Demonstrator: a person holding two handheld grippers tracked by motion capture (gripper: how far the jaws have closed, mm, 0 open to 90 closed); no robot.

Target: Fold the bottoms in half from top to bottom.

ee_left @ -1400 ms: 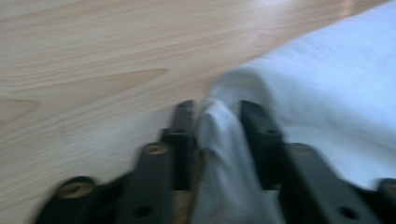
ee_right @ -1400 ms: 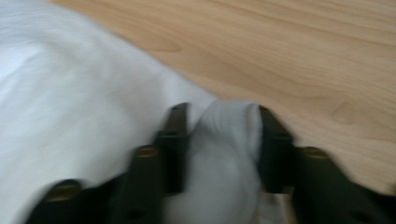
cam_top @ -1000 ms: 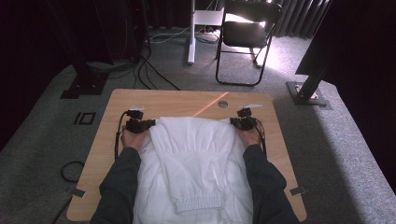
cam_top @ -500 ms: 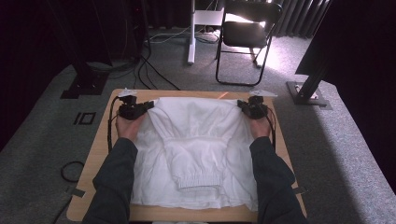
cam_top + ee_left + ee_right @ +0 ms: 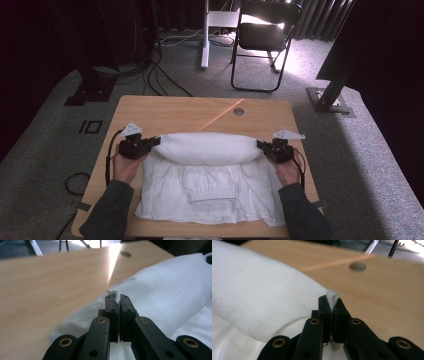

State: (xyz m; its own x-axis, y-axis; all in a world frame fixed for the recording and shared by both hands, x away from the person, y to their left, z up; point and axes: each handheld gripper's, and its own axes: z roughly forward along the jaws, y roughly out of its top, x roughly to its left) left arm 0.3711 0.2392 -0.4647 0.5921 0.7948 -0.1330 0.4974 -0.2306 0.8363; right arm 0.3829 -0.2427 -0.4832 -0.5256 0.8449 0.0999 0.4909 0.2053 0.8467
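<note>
A white garment [image 5: 207, 192] lies spread on the wooden table [image 5: 190, 112]. Its far part [image 5: 207, 147] is lifted into a rounded fold that arches back toward the person. My left gripper [image 5: 156, 141] is shut on the fold's left corner; white cloth [image 5: 116, 296] pokes out between its closed jaws. At the fold's right corner my right gripper [image 5: 260, 144] is shut too, with a tuft of cloth [image 5: 332, 298] pinched between its jaws. A ribbed cuff or hem [image 5: 210, 190] lies flat on the lower part of the garment.
The far half of the table shows bare wood with a round cable hole [image 5: 238, 111] and a streak of light. A black folding chair [image 5: 262, 40] and a white stand [image 5: 205, 30] are on the carpet beyond. Cables run over the floor at the left.
Both grippers first moved away to the table's far side, stretching the garment, then came back toward the person, lifting the far edge into a fold over the rest.
</note>
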